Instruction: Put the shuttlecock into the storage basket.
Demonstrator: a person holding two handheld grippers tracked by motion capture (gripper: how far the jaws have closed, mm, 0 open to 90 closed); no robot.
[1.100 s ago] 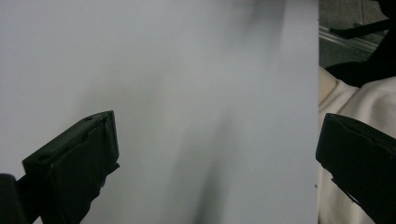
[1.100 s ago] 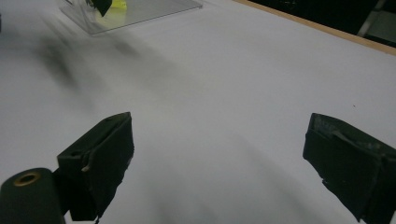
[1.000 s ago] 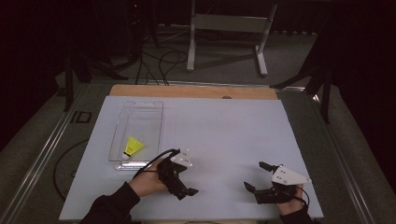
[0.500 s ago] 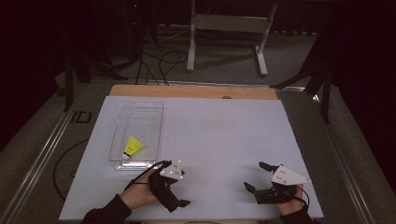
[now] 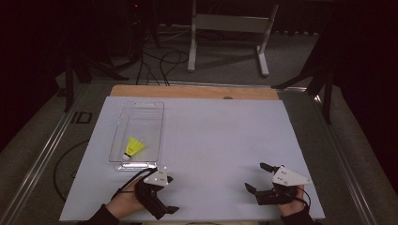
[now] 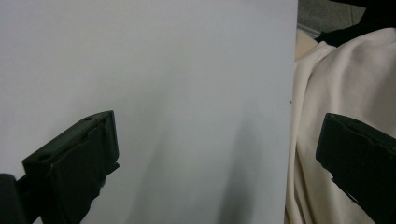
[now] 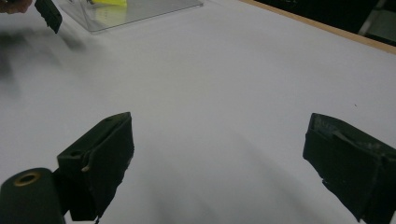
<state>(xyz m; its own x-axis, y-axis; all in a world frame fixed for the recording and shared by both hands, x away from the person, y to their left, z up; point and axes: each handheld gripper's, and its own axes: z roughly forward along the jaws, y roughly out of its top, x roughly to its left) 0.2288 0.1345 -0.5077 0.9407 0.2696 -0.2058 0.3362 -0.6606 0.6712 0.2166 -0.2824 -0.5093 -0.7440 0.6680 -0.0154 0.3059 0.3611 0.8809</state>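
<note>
Nearest, both tools sit by the near edge of the white table (image 5: 225, 140): the left gripper (image 5: 162, 206) just short of the clear tray (image 5: 123, 117), jaws spread wide and empty, the right gripper (image 5: 257, 180) well off to the tray's right, jaws likewise wide. Farther in, the yellow shuttlecock (image 5: 133, 147) lies on its side at the tray's near end, cork toward the person. It looks featherlight, with a skirt that would crush; the firm cork seems the safer hold. Only the tray's low walls stand in the way.

Spread right gripper (image 7: 219, 163) over white table (image 7: 224, 84)
</note>
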